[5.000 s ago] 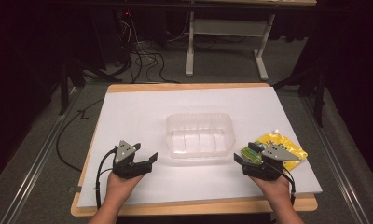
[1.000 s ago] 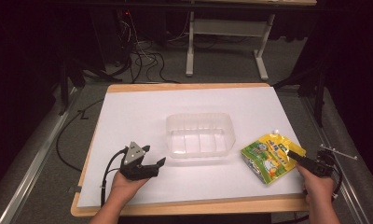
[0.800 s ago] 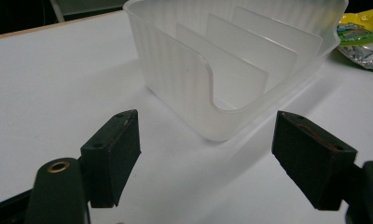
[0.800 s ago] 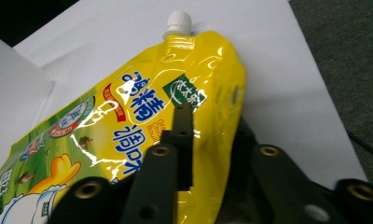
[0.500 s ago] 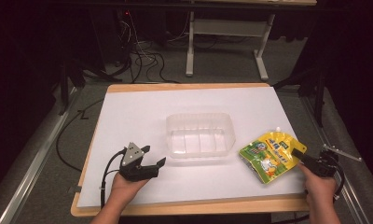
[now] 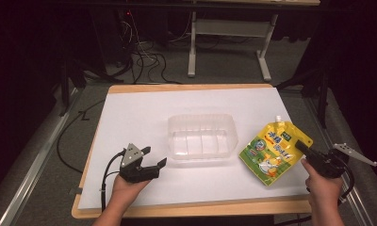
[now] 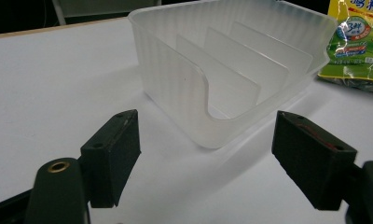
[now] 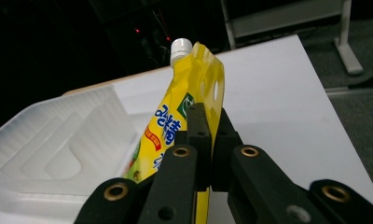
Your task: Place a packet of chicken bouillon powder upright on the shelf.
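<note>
The right claw (image 6: pixel 303 149) pinches the yellow pouch (image 6: pixel 273 149), its cap pointing to 12 o'clock; the tub (image 6: pixel 201 136) probably waits at 9 o'clock; the left claw (image 6: pixel 154 164) gapes empty

Dim room, grey floor (image 6: pixel 31 155), white desk frame (image 6: pixel 229 42) behind.
</note>
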